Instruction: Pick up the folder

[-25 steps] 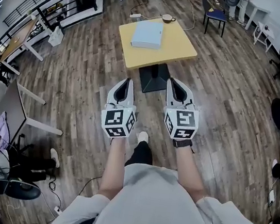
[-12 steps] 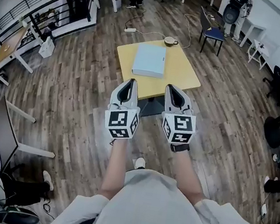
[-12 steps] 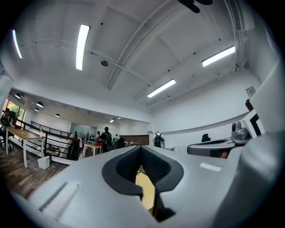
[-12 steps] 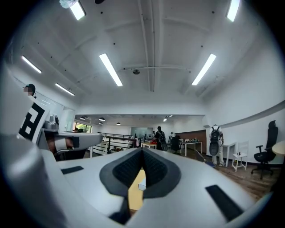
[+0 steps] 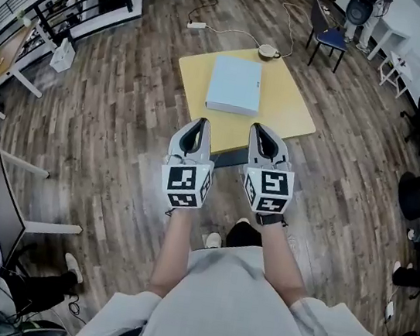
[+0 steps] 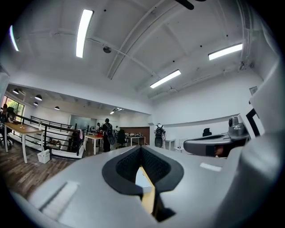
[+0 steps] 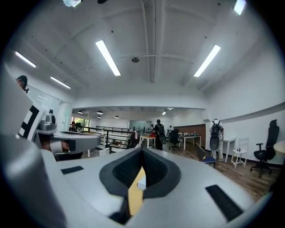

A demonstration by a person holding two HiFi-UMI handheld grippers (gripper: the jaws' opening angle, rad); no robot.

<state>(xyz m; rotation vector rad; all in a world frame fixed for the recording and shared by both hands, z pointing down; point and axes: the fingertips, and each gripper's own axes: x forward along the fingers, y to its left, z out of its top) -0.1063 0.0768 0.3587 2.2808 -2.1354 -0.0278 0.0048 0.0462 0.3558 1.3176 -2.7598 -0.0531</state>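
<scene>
A light-blue folder [image 5: 235, 85] lies flat on a small yellow table [image 5: 290, 111] ahead of me. Both grippers are held level, side by side, pointing at the table. My left gripper [image 5: 199, 124] and my right gripper [image 5: 262, 130] have their tips over the table's near edge, short of the folder. Both are shut with nothing between the jaws. In the left gripper view the folder [image 6: 143, 177] and the tabletop [image 6: 148, 201] show through the narrow slot below my left gripper [image 6: 141, 149]. The right gripper view shows the folder [image 7: 140, 184] the same way under my right gripper [image 7: 142, 152].
A cup [image 5: 268, 51] sits at the table's far edge. A blue chair [image 5: 329, 34] stands behind it to the right, and a power strip with a cable [image 5: 198, 24] lies on the wooden floor. A black railing [image 5: 70, 1] and desks line the left side.
The table and folder have come much nearer in the head view. Both grippers advanced together from over the open floor to the table's near edge, still shut.
</scene>
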